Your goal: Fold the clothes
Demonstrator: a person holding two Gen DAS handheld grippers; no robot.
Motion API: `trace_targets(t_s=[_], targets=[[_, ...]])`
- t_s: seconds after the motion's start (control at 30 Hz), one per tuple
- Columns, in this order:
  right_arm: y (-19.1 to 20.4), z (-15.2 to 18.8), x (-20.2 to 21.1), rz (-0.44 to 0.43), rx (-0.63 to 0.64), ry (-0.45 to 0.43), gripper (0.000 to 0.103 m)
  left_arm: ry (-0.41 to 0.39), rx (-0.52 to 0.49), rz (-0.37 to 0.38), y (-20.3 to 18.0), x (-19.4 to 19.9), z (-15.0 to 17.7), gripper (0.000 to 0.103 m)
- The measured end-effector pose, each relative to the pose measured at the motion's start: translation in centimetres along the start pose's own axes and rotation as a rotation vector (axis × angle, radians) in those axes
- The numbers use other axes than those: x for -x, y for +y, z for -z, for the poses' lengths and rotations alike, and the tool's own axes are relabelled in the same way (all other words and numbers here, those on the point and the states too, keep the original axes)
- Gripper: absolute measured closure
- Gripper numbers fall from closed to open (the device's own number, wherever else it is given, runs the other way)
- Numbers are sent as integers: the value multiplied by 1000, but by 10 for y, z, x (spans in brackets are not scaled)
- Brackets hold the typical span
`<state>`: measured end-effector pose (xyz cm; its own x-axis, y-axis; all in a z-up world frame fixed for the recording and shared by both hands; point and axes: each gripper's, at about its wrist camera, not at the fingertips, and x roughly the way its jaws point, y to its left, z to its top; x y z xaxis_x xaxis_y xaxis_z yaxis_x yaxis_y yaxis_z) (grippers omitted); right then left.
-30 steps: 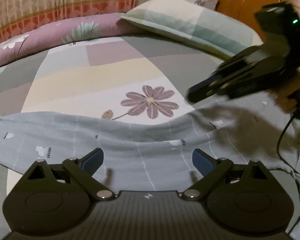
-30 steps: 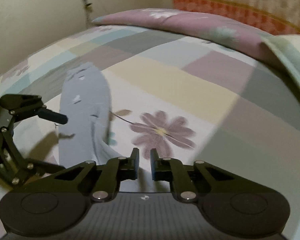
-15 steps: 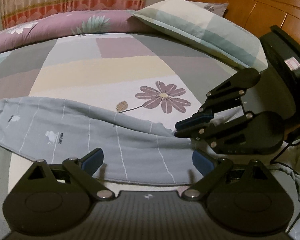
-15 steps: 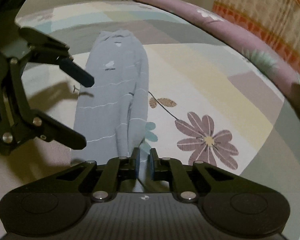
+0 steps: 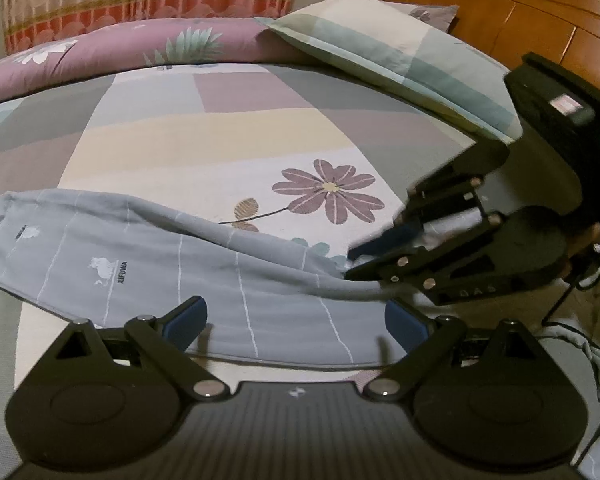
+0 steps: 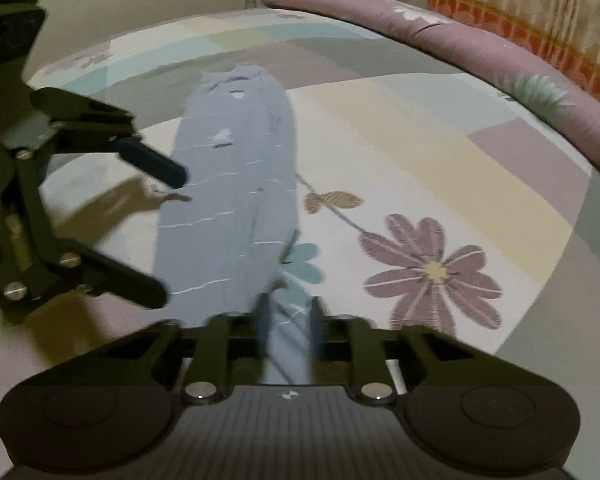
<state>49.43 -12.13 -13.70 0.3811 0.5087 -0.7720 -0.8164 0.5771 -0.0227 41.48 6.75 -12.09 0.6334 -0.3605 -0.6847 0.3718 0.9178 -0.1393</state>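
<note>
The garment [image 5: 148, 264] is a long grey piece with thin white lines and a small printed logo, stretched out in a narrow strip across the bed [image 5: 220, 136], running from near the side edge of the bed toward the flower print in the middle. It already looks doubled lengthwise, with a soft ridge running down it, though I can't tell which garment it is or how many layers are there.

It looks like thin, light knit stuff: totally floppy, no stiffness, drapes and bunches wherever it gets lifted. Not slippery on a cotton sheet I'd guess, so dragging it will pull wrinkles in rather than slide clean. Nothing fragile about it.

The right gripper [image 6: 288, 320] has its fingers narrowed around a bunched bit of the near end, fabric running up between them; the frame is blurry there, so whether it's truly pinched or loosening I can't say for sure. The left gripper [image 5: 296, 320] has its fingers spread wide, holding nothing, hovering over the long near edge of the cloth.

Best grab spots in my opinion: the corners of an end, both layers together, one per gripper, so the strip stays flat when carried over.
</note>
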Motion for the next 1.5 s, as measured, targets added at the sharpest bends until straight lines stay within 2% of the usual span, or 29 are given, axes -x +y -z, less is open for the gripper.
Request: trace_targets(t_s=[0.1, 0.43, 0.57, 0.67, 0.8, 1.1, 1.13, 1.3, 1.4, 1.47, 1.5], targets=[[10, -3, 1, 48, 52, -6, 99, -1, 1, 1, 0, 0, 0, 8], [-37, -21, -1, 280, -59, -49, 99, -12, 23, -5, 5, 3, 0, 8], [-53, -24, -13, 378, -77, -24, 99, -25, 41, -13, 9, 7, 0, 8], [-61, -26, -14, 357, -136, -13, 98, -35, 55, -28, 15, 10, -1, 8], [-45, -44, -5, 309, -110, -80, 95, -45, 93, -68, 29, 15, -1, 8], [-17, -83, -58, 24, -109, -40, 92, -40, 181, -177, 73, 27, 2, 8], [-14, -83, -66, -64, -123, 3, 92, -42, 193, -186, 77, 29, 2, 8], [-12, -98, -62, -132, -78, -52, 92, -67, 225, -178, 86, 36, 3, 8], [-33, -112, -67, 18, -172, -111, 92, -81, 227, -176, 87, 38, 2, 8], [-38, -117, -75, 107, -183, -120, 92, -86, 229, -173, 88, 40, 2, 8], [-38, -117, -79, 114, -186, -122, 92, -88, 231, -174, 89, 40, 2, 8]])
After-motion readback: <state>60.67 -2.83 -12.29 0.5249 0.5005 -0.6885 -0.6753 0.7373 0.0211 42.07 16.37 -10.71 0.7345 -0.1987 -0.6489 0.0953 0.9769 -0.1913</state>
